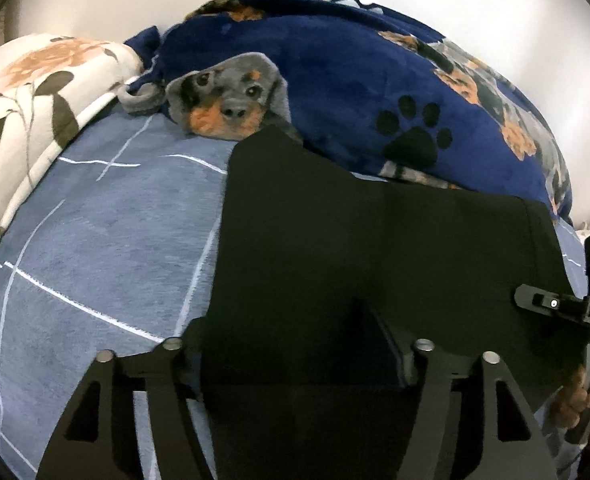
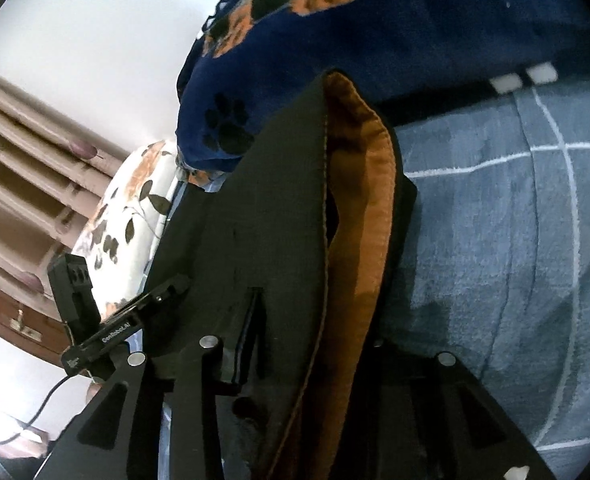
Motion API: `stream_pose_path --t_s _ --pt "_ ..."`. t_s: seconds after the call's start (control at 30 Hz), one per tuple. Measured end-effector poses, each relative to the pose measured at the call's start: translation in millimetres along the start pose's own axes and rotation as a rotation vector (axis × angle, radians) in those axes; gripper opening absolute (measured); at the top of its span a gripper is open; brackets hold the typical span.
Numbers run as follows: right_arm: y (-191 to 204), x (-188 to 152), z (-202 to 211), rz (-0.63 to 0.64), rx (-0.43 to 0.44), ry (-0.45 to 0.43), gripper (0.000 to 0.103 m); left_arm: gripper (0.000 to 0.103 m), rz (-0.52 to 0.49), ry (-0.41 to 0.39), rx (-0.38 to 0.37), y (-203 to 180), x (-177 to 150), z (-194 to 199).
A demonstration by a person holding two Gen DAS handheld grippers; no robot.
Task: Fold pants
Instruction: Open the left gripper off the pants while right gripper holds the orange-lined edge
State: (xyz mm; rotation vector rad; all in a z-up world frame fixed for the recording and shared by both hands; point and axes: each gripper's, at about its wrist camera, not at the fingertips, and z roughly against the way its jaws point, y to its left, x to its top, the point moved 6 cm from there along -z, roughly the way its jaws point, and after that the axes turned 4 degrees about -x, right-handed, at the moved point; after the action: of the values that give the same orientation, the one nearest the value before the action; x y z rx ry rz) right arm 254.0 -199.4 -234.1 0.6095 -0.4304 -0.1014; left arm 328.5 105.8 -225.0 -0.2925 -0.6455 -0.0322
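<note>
The black pants (image 1: pixel 375 248) hang lifted over the blue bedsheet (image 1: pixel 95 240). My left gripper (image 1: pixel 299 364) is shut on the pants' near edge; the cloth covers the gap between its fingers. My right gripper (image 2: pixel 295 364) is shut on the waist end of the pants (image 2: pixel 279 216), where the orange-brown lining (image 2: pixel 371 200) shows. The right gripper (image 1: pixel 555 304) also shows at the right edge of the left wrist view, and the left gripper (image 2: pixel 107 332) shows at the left of the right wrist view.
A navy blanket with paw prints and dog pictures (image 1: pixel 375 80) lies bunched at the far side of the bed. A white floral quilt (image 1: pixel 27 92) lies at the left. A wooden cabinet (image 2: pixel 11 160) stands beyond the bed.
</note>
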Motion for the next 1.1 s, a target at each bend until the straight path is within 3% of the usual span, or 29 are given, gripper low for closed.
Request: stream_pose_path --t_s 0.27,0.43,0.73,1.1 --pt "5 0 0 0.04 -0.062 -0.056 0.033 0.072 0.018 -0.018 -0.02 4 -1 0" --pt "11 -3 3 0.097 -0.147 -0.105 0.04 0.073 0.029 -0.029 -0.011 5 -3 2" --pt "15 -5 5 0.16 -0.311 -0.174 0.061 0.076 0.036 -0.033 0.007 6 -3 2" --pt "22 -4 -1 0.2 -0.358 -0.17 0.071 0.078 0.038 -0.033 0.015 7 -3 2"
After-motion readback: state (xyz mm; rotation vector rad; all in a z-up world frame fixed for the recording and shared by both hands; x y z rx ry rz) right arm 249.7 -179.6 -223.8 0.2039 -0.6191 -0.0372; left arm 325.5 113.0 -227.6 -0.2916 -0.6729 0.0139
